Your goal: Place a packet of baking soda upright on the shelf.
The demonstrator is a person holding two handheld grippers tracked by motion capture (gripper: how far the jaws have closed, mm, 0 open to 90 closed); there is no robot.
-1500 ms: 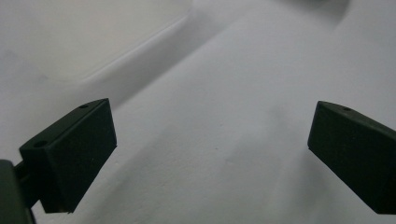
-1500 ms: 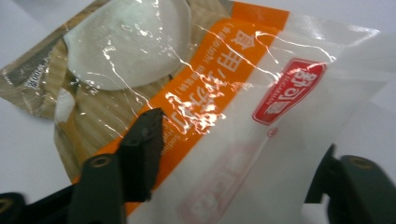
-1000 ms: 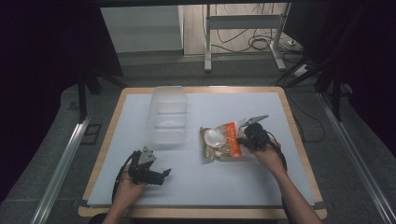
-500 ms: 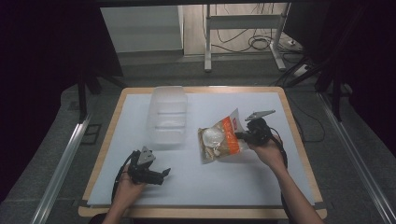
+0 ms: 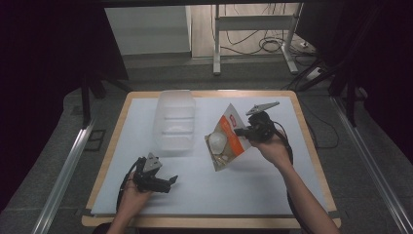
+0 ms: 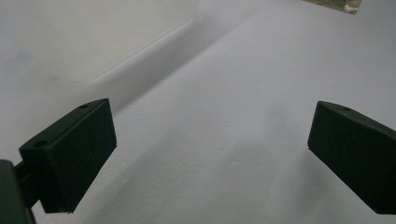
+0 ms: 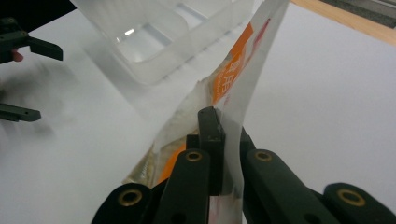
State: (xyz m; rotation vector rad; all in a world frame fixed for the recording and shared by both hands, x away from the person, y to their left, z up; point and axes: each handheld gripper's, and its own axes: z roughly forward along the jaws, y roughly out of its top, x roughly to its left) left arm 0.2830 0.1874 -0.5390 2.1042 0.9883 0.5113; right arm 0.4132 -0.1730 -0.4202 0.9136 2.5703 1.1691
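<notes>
An orange-and-clear snack bag (image 5: pixel 225 139) hangs tilted above the white table, one lower corner near the surface. My right gripper (image 5: pixel 242 131) is shut on the bag's right edge. In the right gripper view the bag (image 7: pixel 233 74) rises from between the closed jaws of that gripper (image 7: pixel 224 154). A clear plastic container (image 5: pixel 174 120) stands to the bag's left, and in the right gripper view the container (image 7: pixel 161 32) lies beyond the bag. My left gripper (image 5: pixel 171 183) rests near the table's front left, jaws wide apart; its view shows the gripper (image 6: pixel 210 158) over bare table.
The white table top (image 5: pixel 253 185) has a wooden rim (image 5: pixel 204 222). A desk frame and cables (image 5: pixel 265 44) stand on the floor behind the table. The left gripper's jaws (image 7: pixel 32 44) show at the left edge of the right gripper view.
My right gripper has risen with the bag, which went from lying flat on the table to hanging tilted above it. The left gripper has stayed put.
</notes>
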